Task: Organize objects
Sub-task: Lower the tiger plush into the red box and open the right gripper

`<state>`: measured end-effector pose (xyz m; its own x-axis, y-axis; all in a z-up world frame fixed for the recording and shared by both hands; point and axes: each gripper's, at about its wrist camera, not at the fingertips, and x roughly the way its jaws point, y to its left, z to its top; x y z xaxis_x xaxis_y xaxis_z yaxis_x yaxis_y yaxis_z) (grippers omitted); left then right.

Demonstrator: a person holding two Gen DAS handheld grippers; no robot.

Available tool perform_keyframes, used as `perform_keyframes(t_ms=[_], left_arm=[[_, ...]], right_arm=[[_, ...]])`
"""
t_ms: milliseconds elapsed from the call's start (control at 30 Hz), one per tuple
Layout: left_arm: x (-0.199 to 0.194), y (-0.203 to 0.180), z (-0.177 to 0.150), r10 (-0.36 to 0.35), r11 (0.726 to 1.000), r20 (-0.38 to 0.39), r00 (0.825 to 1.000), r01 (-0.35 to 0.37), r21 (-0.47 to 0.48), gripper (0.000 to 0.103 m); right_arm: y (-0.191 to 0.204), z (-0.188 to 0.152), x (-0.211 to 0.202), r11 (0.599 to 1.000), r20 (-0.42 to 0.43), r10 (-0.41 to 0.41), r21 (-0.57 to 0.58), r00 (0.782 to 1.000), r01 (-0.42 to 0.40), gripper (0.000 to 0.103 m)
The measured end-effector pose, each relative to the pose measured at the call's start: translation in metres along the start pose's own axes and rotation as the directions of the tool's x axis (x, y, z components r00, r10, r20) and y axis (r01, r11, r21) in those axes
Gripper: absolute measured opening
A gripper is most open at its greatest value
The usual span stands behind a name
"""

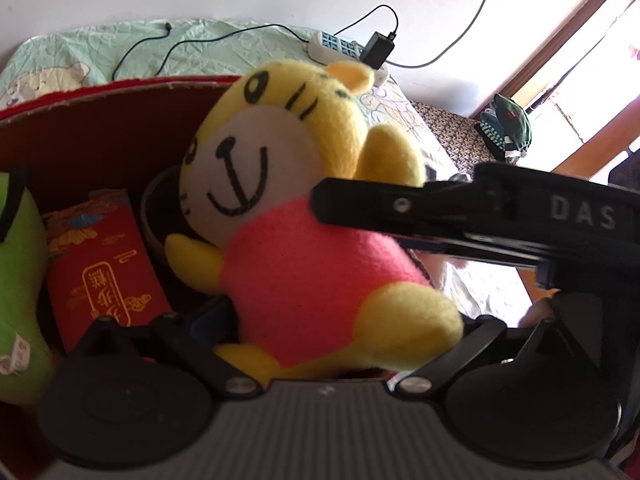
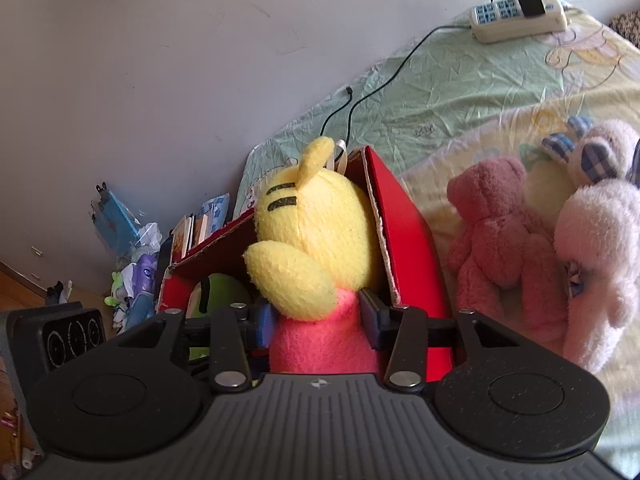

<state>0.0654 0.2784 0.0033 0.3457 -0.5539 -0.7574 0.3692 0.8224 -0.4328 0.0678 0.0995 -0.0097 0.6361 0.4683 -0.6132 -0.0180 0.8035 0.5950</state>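
Bed (image 2: 460, 92): red box (image 2: 404, 216) on it, pink plush (image 2: 500, 240) beside the box
Box: holds green plush (image 1: 20, 264), red packet (image 1: 100, 264)
Tiger (image 1: 304, 232): over the box's open top
Right gripper (image 2: 316, 320): clamped on tiger's pink belly
Left gripper (image 1: 344, 320): tiger between its fingers, grip unclear

A fuzzy fleece tiger toy (image 2: 316, 220) in yellow and pink is pinched by the matt black plastic right gripper (image 2: 316, 320), ribbed grey on its body with bright metal screws, over a red cardboard box (image 2: 404, 216) with a rough torn edge. Inside lies a glossy red paper packet (image 1: 102, 256) printed in gold. Shaggy pink plush toys (image 2: 504, 248) rest on the crinkled, plastic-covered cloth of the bed (image 2: 460, 92).
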Motion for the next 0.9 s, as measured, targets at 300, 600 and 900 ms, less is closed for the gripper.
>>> perform_keyframes(t_ms=[300,600,900], left_arm=[[0.01,-0.009,0.003,0.072,0.997,-0.028,0.997,-0.071,0.018,0.101],[0.015,-0.012,0.002,0.126,0.992,-0.034,0.991,-0.126,0.0,0.102],[0.015,-0.029,0.002,0.234,0.972,-0.006,0.972,-0.234,0.035,0.102]], right_arm=[[-0.01,-0.008,-0.003,1.0,-0.004,0.015,-0.011,1.0,-0.015,0.041],[-0.008,-0.015,-0.006,0.999,0.017,0.003,-0.054,1.0,-0.002,0.036],[-0.011,-0.018,-0.009,0.996,0.029,0.009,-0.086,1.0,-0.006,0.031]])
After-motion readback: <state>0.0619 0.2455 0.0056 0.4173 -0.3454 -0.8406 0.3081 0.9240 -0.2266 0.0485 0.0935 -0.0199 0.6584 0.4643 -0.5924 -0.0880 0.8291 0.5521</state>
